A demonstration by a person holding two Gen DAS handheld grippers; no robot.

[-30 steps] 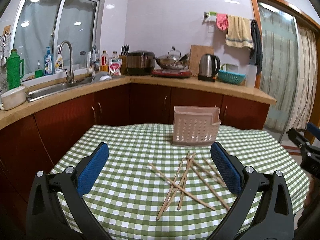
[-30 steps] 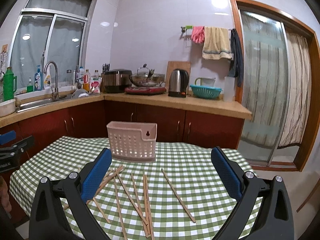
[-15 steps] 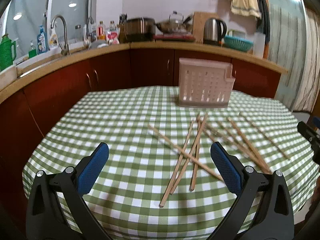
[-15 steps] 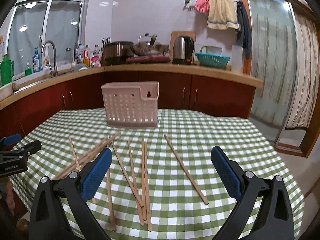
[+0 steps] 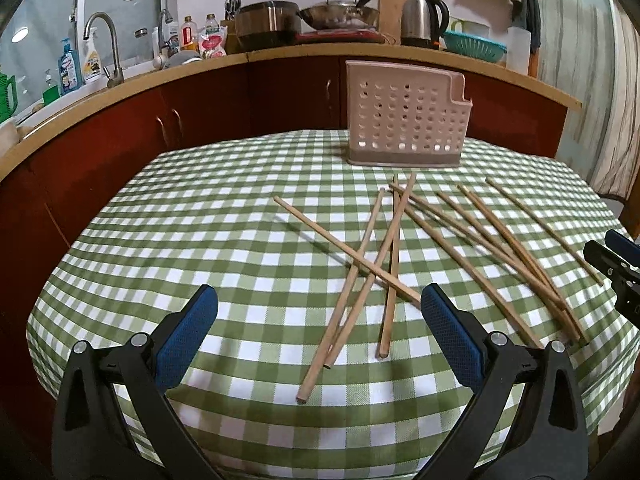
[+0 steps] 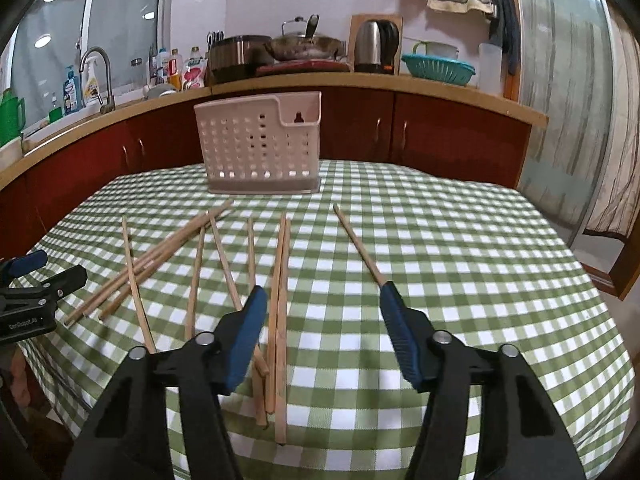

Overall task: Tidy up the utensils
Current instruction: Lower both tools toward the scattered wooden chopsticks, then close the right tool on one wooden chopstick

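Several wooden chopsticks point(image 5: 394, 240) lie scattered and crossed on the green checked tablecloth point(image 5: 224, 240). They also show in the right wrist view point(image 6: 280, 280). A perforated pink utensil holder point(image 5: 404, 114) stands upright behind them, and shows in the right wrist view point(image 6: 260, 144) too. My left gripper point(image 5: 318, 312) is open and empty, low over the near ends of the crossed sticks. My right gripper point(image 6: 322, 312) is open and empty, with a pair of sticks between its fingers and a single stick point(image 6: 358, 246) by its right finger.
The table is round, and its edge drops off close in front of both grippers. Dark red cabinets point(image 5: 200, 108) and a counter with a sink, pots and a kettle point(image 5: 424, 20) run behind. The left gripper shows at the left in the right wrist view point(image 6: 36, 280).
Both grippers have tilted down and moved in toward the chopsticks. The right gripper's fingers have narrowed. The chopsticks and holder have not moved.
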